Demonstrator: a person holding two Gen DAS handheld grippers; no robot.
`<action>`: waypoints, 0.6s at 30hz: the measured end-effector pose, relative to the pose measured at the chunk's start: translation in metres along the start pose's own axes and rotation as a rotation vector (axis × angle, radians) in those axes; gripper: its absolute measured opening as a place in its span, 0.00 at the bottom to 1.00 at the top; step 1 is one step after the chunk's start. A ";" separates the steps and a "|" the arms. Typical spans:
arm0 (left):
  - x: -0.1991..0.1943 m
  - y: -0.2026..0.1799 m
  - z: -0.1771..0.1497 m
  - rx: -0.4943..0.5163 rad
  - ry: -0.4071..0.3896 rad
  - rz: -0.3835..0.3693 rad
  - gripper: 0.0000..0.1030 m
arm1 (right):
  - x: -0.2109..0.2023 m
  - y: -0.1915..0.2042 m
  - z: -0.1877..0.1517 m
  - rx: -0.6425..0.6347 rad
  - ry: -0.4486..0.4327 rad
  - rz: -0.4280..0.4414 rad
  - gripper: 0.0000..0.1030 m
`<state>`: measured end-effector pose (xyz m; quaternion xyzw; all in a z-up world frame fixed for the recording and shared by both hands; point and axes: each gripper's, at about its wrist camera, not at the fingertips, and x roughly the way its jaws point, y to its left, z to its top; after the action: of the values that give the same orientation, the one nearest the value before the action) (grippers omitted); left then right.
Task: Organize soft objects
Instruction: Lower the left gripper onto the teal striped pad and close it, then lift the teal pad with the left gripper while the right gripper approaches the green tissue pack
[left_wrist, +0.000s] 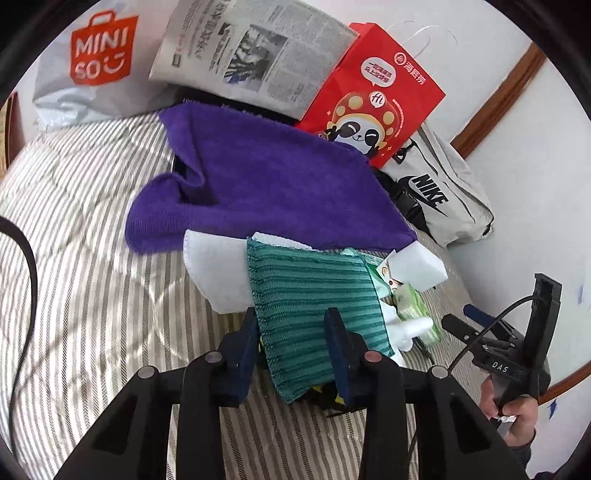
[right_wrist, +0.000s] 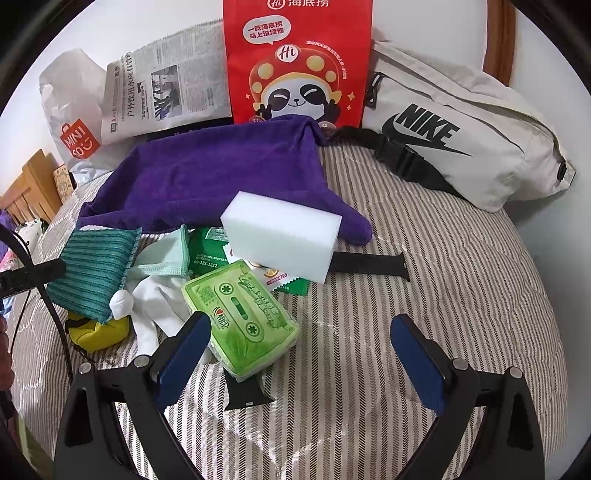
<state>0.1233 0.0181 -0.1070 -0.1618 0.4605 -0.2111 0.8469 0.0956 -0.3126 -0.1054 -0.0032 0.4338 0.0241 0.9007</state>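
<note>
Two tools were out: the left tool (left_wrist: 291, 325) had clamped the teal striped cloth (left_wrist: 314, 295), lifted off the bed (left_wrist: 92, 258) clutter. Right tool (right_wrist: 295, 354) hung wide open by the green tissue pack (right_wrist: 242, 317). Next up, I'd guess, carrying the cloth somewhere tidy.

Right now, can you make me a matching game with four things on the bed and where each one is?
Things:
1. Teal cloth
2. White sponge
3. Purple towel
4. Green tissue pack

Places:
A. Spread out in front of the red paper bag
B. Next to the right gripper's left finger
C. Between the left gripper's fingers
D. Resting on the small packets, just in front of the towel

Pairs: 1-C, 2-D, 3-A, 4-B
</note>
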 end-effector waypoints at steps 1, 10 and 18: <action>0.000 0.001 -0.002 -0.008 0.006 -0.012 0.33 | -0.001 0.001 0.000 -0.001 0.001 0.002 0.94; -0.005 0.017 -0.022 -0.083 0.022 -0.009 0.56 | -0.005 0.008 -0.001 -0.021 -0.008 0.013 0.94; -0.002 0.018 -0.020 -0.109 0.018 -0.053 0.54 | -0.004 0.017 0.000 -0.031 -0.004 0.027 0.94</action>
<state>0.1088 0.0326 -0.1247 -0.2181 0.4745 -0.2095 0.8267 0.0921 -0.2957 -0.1022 -0.0111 0.4316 0.0430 0.9010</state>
